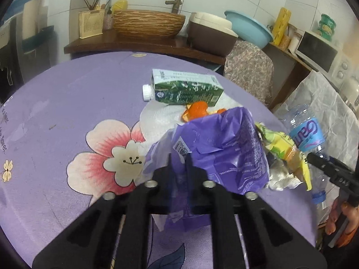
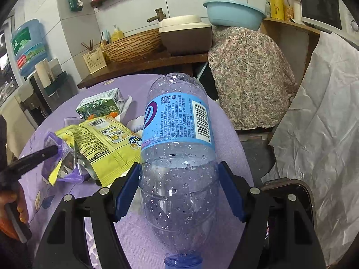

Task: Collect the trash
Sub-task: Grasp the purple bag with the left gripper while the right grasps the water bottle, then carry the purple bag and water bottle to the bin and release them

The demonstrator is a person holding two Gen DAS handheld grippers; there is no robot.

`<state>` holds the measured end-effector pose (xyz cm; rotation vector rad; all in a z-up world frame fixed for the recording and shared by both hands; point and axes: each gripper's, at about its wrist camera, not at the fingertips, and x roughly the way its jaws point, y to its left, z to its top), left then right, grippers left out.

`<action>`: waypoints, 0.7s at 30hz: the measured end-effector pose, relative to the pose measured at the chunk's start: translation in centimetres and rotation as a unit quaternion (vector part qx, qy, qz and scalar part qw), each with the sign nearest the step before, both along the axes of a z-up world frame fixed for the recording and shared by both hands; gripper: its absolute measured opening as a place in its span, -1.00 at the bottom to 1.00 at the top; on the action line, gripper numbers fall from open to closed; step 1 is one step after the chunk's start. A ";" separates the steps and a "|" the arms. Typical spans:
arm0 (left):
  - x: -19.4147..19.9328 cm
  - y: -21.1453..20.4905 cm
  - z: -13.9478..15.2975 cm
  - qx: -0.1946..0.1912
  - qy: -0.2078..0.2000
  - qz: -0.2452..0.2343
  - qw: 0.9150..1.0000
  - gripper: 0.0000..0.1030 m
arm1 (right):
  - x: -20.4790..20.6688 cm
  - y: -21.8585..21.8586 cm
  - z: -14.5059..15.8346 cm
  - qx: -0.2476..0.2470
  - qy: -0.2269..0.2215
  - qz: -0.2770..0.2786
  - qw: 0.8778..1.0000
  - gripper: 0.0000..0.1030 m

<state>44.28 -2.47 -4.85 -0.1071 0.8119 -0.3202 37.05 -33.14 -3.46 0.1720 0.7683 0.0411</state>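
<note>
My left gripper is shut on the near edge of a crumpled purple wrapper that lies on the purple flowered table; in the right wrist view the left gripper pinches the same wrapper. My right gripper is shut on a clear plastic water bottle with a blue label, cap towards the camera, blue pads on both its sides. Beside the wrapper lie a yellow snack bag, a green milk carton, orange peel and a white napkin.
A crumpled white tissue lies at the table's right edge. Beyond the table stand a chair with a paisley cover and a counter with a wicker basin. A white crumpled sheet hangs at the right, with a dark rimmed container below it.
</note>
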 end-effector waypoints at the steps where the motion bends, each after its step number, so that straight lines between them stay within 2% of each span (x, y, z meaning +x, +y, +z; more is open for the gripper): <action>1: -0.1 0.2 -0.2 -0.004 -0.004 0.003 1.000 -0.89 | -0.3 -0.1 0.1 0.002 -0.005 0.003 1.000 0.35; 6: -1.7 0.4 1.3 0.017 -0.045 0.008 0.999 -0.95 | -1.9 -0.4 1.0 0.007 -0.036 0.009 0.999 0.35; 10: -4.8 2.1 3.8 0.022 -0.090 0.029 0.995 -0.95 | -4.1 -1.2 2.4 0.007 -0.072 0.012 0.997 0.35; 16: -10.0 6.3 6.3 0.005 -0.129 0.064 0.990 -0.95 | -7.9 -3.5 4.1 0.031 -0.107 0.002 0.994 0.35; 19: -12.6 6.8 7.4 0.000 -0.139 0.057 0.989 -0.95 | -9.6 -4.5 4.5 0.048 -0.123 0.007 0.991 0.35; 21: -14.4 6.3 8.4 -0.016 -0.150 0.041 0.988 -0.95 | -11.0 -5.0 4.8 0.044 -0.134 -0.001 0.990 0.35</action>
